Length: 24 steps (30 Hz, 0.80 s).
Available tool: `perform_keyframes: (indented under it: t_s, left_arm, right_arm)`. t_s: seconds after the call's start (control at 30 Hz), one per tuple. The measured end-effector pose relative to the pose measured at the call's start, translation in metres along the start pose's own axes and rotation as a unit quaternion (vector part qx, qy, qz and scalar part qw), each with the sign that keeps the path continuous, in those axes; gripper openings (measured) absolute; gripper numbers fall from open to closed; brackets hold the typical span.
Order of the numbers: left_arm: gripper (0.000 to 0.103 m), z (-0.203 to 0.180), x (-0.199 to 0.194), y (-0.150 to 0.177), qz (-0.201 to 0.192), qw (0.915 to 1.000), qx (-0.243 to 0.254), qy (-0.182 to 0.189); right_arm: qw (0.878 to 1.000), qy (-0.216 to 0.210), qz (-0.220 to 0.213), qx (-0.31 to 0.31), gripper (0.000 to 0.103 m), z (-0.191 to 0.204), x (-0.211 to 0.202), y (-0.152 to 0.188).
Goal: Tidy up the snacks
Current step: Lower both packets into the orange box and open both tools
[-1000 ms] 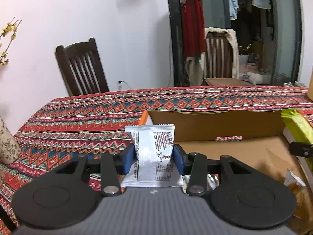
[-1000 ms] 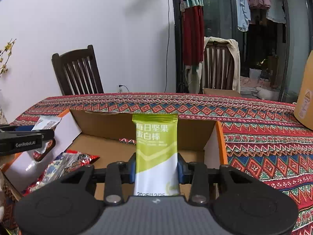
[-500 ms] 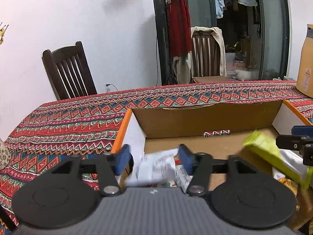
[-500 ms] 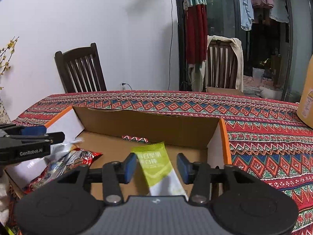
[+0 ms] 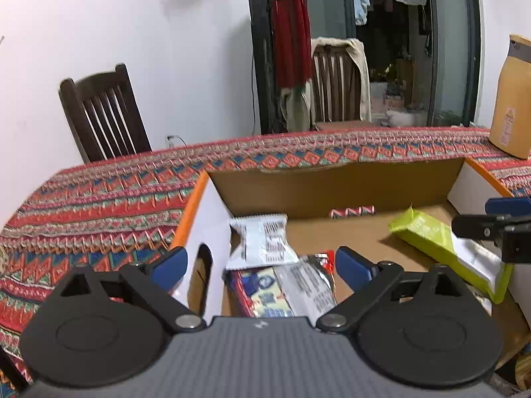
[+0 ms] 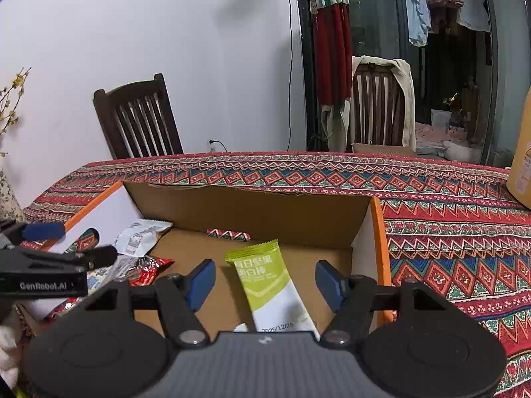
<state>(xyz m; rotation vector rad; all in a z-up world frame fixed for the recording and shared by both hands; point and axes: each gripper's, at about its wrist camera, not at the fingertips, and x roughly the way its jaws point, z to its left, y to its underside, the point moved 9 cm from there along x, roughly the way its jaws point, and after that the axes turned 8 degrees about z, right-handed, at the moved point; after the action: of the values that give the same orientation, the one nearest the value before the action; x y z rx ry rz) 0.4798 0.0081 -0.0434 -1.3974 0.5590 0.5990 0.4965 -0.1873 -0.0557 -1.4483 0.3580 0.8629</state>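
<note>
An open cardboard box [image 5: 332, 189] [image 6: 252, 209] with orange rims sits on the patterned tablecloth. My left gripper [image 5: 260, 265] is open and empty above the box's left end, over a white snack packet [image 5: 262, 242] [image 6: 139, 237] leaning on the white side wall and a pile of colourful packets [image 5: 282, 293]. My right gripper [image 6: 264, 280] is open and empty above the right end, over a green and white snack bar [image 6: 268, 285] [image 5: 444, 248] lying on the box floor. Each gripper shows at the edge of the other's view.
The table [image 6: 448, 199] with a red patterned cloth extends around the box. A tall tan carton [image 5: 511, 99] stands at the far right. Dark wooden chairs [image 6: 139, 116] [image 5: 338, 83] stand behind the table. A floral vase [image 6: 8, 195] is at the left.
Both grippers opened. The white packet dropped from my left gripper into the box's left end. The green bar dropped from my right gripper onto the box floor.
</note>
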Motion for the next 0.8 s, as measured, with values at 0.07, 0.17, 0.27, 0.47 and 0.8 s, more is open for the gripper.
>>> perform_keyframes:
  t_s: [0.07, 0.17, 0.27, 0.47, 0.8]
  left_arm:
    - [0.098, 0.001, 0.001, 0.002, 0.006, 1.0, -0.002, 0.004]
    - [0.098, 0.002, 0.0, 0.004, 0.011, 0.9999, -0.004, 0.006]
    - [0.098, -0.001, 0.001, 0.009, 0.018, 0.9998, 0.004, -0.001]
    - [0.099, -0.002, -0.006, 0.013, 0.018, 0.9998, 0.005, -0.004]
    - [0.103, 0.02, -0.073, -0.009, -0.064, 0.9969, -0.046, -0.003]
  right_arm:
    - [1.0, -0.001, 0.001, 0.001, 0.066, 0.0, 0.001, 0.0]
    - [1.0, -0.001, 0.001, 0.0, 0.066, -0.001, 0.001, 0.001]
    - [1.0, -0.001, 0.002, 0.0, 0.067, -0.003, 0.002, 0.001]
    - [1.0, 0.001, 0.0, 0.001, 0.071, -0.007, 0.002, -0.001]
    - [0.998, 0.011, -0.067, -0.015, 0.093, 0.001, -0.051, -0.017]
